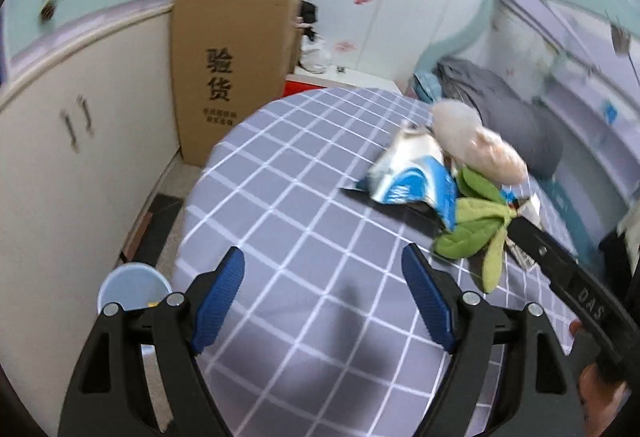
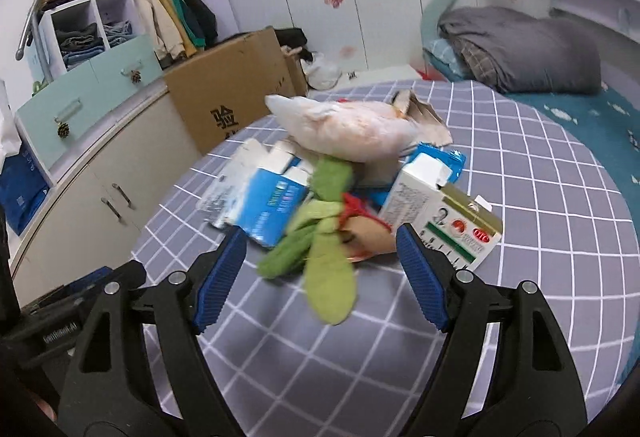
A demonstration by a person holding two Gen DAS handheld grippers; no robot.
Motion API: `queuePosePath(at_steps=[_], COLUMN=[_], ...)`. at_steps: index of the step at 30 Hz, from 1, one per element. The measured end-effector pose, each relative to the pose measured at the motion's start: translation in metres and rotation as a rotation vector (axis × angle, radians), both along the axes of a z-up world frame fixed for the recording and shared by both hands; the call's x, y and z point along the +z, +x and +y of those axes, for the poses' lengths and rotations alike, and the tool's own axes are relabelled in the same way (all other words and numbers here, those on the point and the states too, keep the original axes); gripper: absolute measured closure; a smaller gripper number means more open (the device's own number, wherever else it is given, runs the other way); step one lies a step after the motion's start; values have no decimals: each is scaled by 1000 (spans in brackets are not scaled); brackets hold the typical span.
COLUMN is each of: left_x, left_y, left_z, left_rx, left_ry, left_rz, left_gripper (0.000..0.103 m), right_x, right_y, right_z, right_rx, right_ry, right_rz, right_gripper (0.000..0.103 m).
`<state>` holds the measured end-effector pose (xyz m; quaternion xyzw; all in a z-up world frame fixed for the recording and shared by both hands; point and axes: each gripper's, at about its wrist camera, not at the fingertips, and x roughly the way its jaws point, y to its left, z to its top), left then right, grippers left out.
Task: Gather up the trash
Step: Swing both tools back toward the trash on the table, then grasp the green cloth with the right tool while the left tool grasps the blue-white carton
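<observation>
left wrist view: left hand-held gripper (image 1: 324, 277) wide open, blue pads (image 1: 222, 301) empty, nothing but checked cloth between them. below, a bed (image 1: 280, 173) with a grey sheet and white grid lines. trash pile on the right part of the bed, well apart from this gripper: a crumpled blue and white wrapper (image 1: 412, 177), a pale plastic bag (image 1: 476, 141) on top, a green plush toy (image 1: 476, 229) in front. right hand-held gripper (image 1: 560, 277) entering from the right edge, its tip close to the green toy; contact not clear. on the floor at the left, a small blue bin (image 1: 132, 287), and behind it a cardboard box (image 1: 228, 69) standing against the white cabinet (image 1: 60, 141).

right wrist view: right hand-held gripper (image 2: 322, 257) also wide open, holding nothing. green plush toy (image 2: 320, 257) blurred, lying between the pads, not pressed by them. behind it the pile: blue and white wrapper (image 2: 264, 201), white carton (image 2: 444, 213) just beside the right pad, pale plastic bag (image 2: 352, 129) on top. grey folded blanket (image 2: 520, 49) far at the head of the bed (image 2: 540, 237).
</observation>
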<state>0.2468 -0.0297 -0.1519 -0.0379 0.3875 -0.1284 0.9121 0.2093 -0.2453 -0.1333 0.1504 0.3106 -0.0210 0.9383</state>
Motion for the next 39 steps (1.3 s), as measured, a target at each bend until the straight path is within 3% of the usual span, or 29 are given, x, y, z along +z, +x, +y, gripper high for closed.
queuePosePath(at_steps=[4,5,8,15,20,24,28,32,35,36,37,39], left_x=[3,3,0,-17,-5,-5,-7,-6,2,7,12,20], left_y=[4,5,13,29,26,29,32,42,43,41,41,40], left_z=[-26,-35,-56,-98,-111,-121,-129,-127,-120,-116,-111,-102], left_rx=[-55,-70,-116,-207,-225,-269,-297,-260,-240,-219,-207,-163], left_ry=[128,175,283,475,550,569,563,571,509,492,465,417], left_rz=[-52,-71,-106,-123,-234,-256,-249,-275,-284,-299,-299,-297], left_gripper=[24,24,24,24,24,29,50,70,73,81,99,99], right_x=[-9,-11,-19,-19,-16,-15,-14,-14,-12,-11,-9,-4], right_y=[14,18,23,22,19,20,21,20,19,18,17,14], right_z=[-7,-7,-10,-17,-24,-28,-28,-29,-29,-29,-29,-28], right_rx=[23,29,61,88,79,78,79,75,73,71,69,72], right_ry=[-2,3,27,49,57,67,69,75,76,77,78,83], right_rz=[30,41,64,42,18,13,8,2,-8,-15,-22,-37], right_gripper=[35,40,77,83,84,84,84,85,87,88,88,89])
